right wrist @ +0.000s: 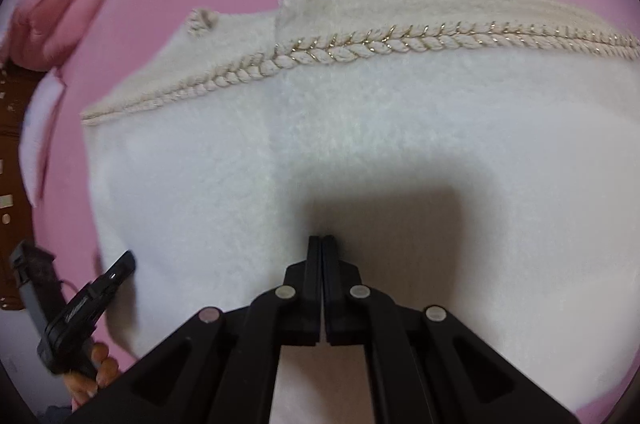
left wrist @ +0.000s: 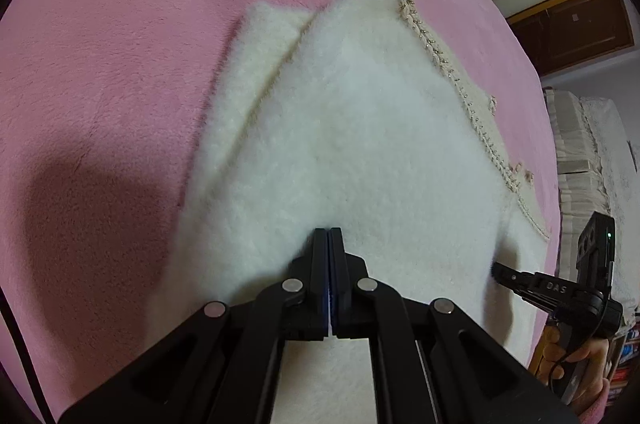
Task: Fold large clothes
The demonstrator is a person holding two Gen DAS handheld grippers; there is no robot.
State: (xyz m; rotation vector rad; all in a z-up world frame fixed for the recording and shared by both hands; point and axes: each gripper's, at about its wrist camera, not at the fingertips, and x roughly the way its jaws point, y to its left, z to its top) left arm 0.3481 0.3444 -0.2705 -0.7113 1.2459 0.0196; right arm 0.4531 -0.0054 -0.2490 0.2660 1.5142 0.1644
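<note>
While the fluffy white garment lies folded on the pink blanket, its near end runs off the bottom of both pictures. A braided rope trim runs along its far edge, blurry at the ends. My left gripper is pinched shut over the fluff with nothing in it. My right gripper is shut too, also with nothing in it, and its dark shadow hides some fluff.
</note>
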